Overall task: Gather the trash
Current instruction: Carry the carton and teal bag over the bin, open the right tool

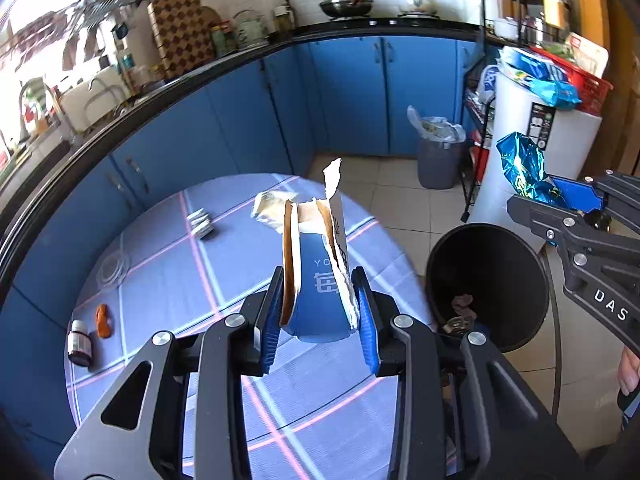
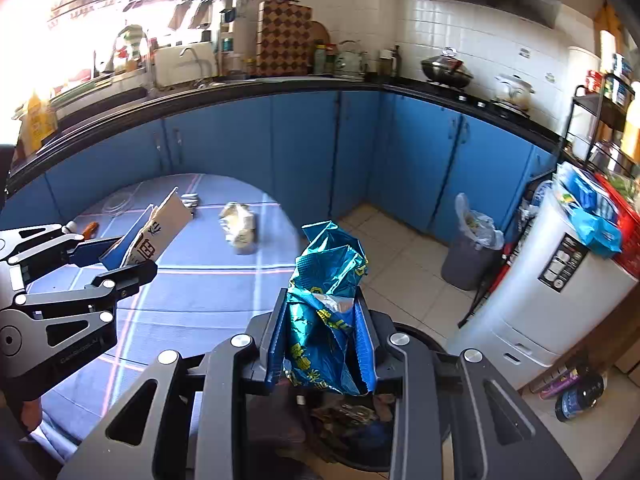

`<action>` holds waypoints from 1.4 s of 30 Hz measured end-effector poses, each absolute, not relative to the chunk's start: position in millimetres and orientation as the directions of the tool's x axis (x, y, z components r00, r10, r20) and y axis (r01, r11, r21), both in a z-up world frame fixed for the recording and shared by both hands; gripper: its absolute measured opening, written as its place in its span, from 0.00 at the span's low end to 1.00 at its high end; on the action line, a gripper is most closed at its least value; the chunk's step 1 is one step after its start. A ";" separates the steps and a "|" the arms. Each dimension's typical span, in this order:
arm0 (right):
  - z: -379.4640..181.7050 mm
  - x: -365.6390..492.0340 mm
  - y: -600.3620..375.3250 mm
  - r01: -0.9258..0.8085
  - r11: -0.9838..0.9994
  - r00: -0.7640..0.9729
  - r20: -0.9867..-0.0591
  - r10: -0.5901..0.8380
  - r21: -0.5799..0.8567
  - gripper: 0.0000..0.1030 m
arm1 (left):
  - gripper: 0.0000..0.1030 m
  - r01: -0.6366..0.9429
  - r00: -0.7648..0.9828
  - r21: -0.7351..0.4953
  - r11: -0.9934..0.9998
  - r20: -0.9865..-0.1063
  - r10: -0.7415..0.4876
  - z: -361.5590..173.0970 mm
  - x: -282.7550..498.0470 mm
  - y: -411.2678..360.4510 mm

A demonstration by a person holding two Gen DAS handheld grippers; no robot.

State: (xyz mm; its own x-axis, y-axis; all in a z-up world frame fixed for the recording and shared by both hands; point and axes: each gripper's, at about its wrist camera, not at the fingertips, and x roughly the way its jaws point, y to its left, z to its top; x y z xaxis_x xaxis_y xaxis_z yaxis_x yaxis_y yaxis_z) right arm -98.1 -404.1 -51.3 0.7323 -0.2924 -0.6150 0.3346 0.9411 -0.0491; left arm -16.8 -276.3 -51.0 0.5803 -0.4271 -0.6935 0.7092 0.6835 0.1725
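The left gripper (image 1: 320,312) is clamped on a torn blue carton (image 1: 316,280), its two blue pads pressing the flattened sides. The carton stands upright between the jaws, above the round table (image 1: 160,264), to the left of the black bin (image 1: 486,280). The right gripper (image 2: 323,344) is clamped on a crumpled blue foil bag (image 2: 326,292) and hangs directly over the bin's open mouth, where earlier scraps lie.

Handling, as a judgement: the carton is light, hollow cardboard. It is fairly stiff along its folds but crushes under pressure, and its torn upper edge is weak. Grip it low on the body, as held now. The foil bag is very light, soft and slick. It gives no firm edge, so pinch it across a bunched fold in the middle, since a single layer is likely to slip out.

Still on the table: a crumpled pale wrapper (image 1: 272,210), a small stack of packets (image 1: 201,222), an orange scrap (image 1: 103,320), a dark bottle (image 1: 79,342) and a clear ring-shaped item (image 1: 113,270).

Limits of view: the bin's contents are dark and mostly covered by the right gripper. The carton's far side is hidden. What the clear ring is cannot be told. A second, lined bin (image 1: 438,152) stands by the cupboards, its contents unclear.
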 end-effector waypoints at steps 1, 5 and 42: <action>-52.1 -100.8 -409.3 0.339 0.940 0.731 -0.616 -0.294 -0.047 0.28 | 0.33 0.713 0.579 0.175 0.679 -0.694 -0.429 -50.5 -19.2 -280.3; -58.3 -111.2 -425.7 0.340 0.939 0.725 -0.623 -0.294 -0.047 0.28 | 0.33 0.729 0.572 0.192 0.657 -0.698 -0.431 -51.7 -27.9 -299.4; -99.2 -135.0 -510.2 0.421 0.906 0.716 -0.594 -0.366 -0.050 0.82 | 0.34 0.803 0.519 0.245 0.544 -0.737 -0.433 -77.2 -43.5 -422.3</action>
